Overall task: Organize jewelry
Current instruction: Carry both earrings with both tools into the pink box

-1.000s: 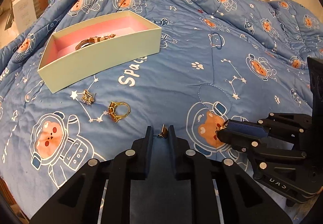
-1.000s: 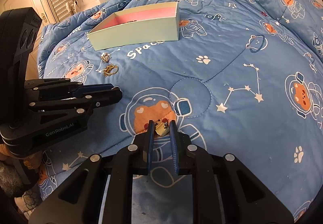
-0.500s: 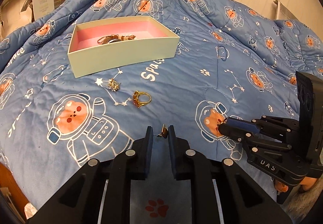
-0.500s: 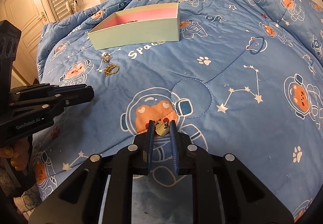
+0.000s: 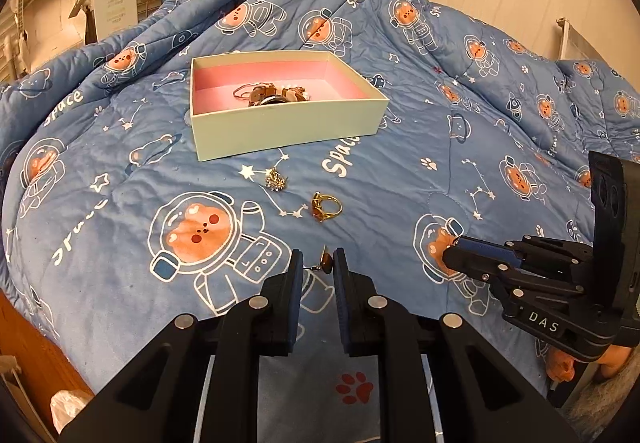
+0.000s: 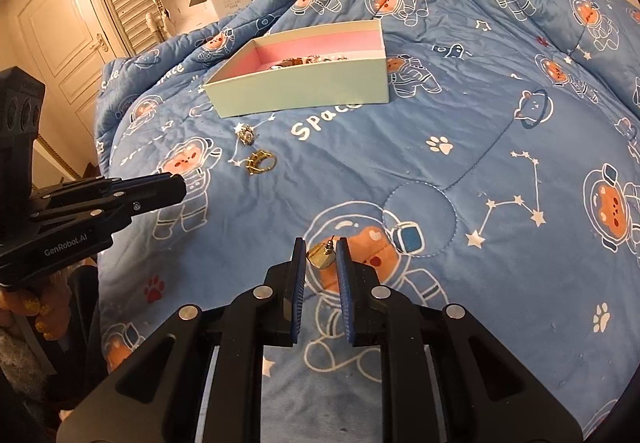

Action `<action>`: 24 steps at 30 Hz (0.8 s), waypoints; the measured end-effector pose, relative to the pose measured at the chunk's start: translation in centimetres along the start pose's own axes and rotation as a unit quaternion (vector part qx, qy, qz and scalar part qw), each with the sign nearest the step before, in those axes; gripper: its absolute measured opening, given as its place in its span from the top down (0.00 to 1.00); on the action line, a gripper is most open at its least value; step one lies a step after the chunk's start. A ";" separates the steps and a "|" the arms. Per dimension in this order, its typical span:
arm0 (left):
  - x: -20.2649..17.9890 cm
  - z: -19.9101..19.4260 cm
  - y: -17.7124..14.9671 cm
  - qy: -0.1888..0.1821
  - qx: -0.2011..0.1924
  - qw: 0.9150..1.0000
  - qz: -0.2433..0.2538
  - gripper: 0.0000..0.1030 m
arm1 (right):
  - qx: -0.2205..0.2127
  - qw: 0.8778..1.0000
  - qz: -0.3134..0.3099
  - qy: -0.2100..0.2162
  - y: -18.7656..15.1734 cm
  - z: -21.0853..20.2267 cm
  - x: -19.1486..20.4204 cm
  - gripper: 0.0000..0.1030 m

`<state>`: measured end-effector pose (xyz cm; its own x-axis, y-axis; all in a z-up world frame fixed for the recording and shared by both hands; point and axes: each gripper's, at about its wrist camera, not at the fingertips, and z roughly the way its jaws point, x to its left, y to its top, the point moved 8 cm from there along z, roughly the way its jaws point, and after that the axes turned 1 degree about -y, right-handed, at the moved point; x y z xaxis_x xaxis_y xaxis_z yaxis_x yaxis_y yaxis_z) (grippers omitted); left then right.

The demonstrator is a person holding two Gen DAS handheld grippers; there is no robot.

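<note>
1. We held the left gripper [image 5: 316,267] above the quilt [image 5: 400,147], its pads closed on a small earring [image 5: 325,262] whose post stuck out toward nine o'clock.
2. We held the right gripper [image 6: 321,257] over an astronaut-bear print, clamped on a second earring [image 6: 320,256], a gold disc with its post pointing to twelve o'clock.
3. The box [image 5: 280,127], pale green outside and pink inside, sat on the quilt at twelve o'clock from the left gripper, well apart from it.
4. A tangle of jewelry [image 5: 270,96] lay inside the box, near its front wall; we could not tell the pieces apart.
5. A sparkly stud [image 5: 275,179] lay on the quilt just in front of the box, at eleven o'clock from the left gripper.
6. A gold ring [image 5: 326,205] with an amber stone lay near the stud, at four o'clock from it, between the box and the left gripper.
7. In the right wrist view the stud [image 6: 245,134] and the ring [image 6: 261,162] sat at eleven o'clock, with the left gripper [image 6: 176,189] at nine o'clock, clear of both.
8. In the left wrist view the right gripper [image 5: 450,253] reached in from three o'clock.
</note>
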<state>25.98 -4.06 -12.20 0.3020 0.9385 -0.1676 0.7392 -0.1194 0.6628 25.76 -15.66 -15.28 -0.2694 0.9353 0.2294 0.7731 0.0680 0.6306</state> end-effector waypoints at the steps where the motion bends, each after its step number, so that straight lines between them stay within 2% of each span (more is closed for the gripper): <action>1: 0.1 -0.1 0.2 0.000 -0.001 1.000 0.000 0.86 | -0.001 1.000 0.000 0.005 0.4 0.0 0.3 0.84; 11: 1.3 -1.3 3.3 0.003 -0.023 1.000 0.018 0.85 | -0.021 0.999 -0.033 0.038 5.4 -0.2 2.8 0.84; 24: 3.2 -0.6 8.6 0.016 -0.044 0.998 0.042 0.85 | -0.050 0.995 -0.063 0.050 12.3 0.6 3.9 0.84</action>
<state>32.94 -1.92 -6.57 0.3400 0.9365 -0.0856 0.6553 -0.1706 0.7358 34.61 -10.98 -7.07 -0.4204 0.8822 0.2122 0.6691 0.1435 0.7292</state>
